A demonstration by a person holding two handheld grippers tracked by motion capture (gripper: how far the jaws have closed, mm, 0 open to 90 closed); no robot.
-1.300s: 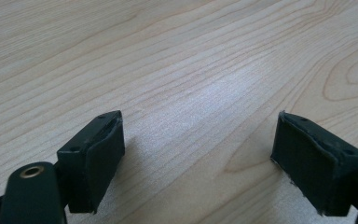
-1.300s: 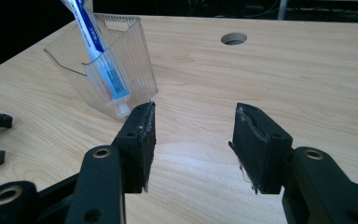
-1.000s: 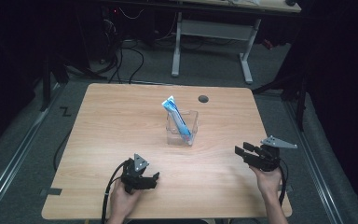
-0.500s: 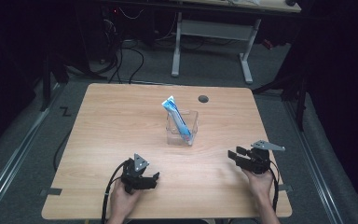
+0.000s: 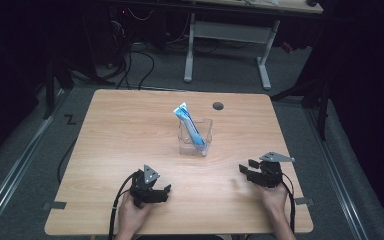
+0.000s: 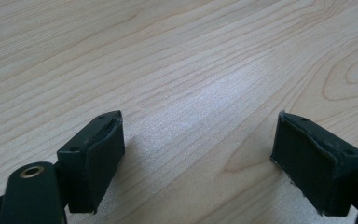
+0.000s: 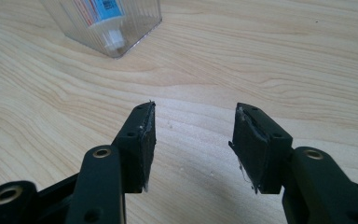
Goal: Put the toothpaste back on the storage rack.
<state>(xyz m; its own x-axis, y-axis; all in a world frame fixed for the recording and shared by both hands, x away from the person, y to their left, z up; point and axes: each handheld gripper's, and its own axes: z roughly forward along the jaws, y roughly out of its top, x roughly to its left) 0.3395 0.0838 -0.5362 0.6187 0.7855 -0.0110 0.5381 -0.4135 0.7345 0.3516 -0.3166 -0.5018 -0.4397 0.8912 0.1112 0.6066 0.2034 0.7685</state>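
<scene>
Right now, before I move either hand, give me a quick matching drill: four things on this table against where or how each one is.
Things:
1. toothpaste tube
2. clear container
3. left gripper
4. right gripper

States:
A. open, empty, near the table's front edge at the left of the high view
B. leaning inside the container, blue and white
C. open, empty, pointing toward the container from the right of the high view
D. standing near the table's middle

Pairs: 1-B, 2-D, 3-A, 4-C
</scene>
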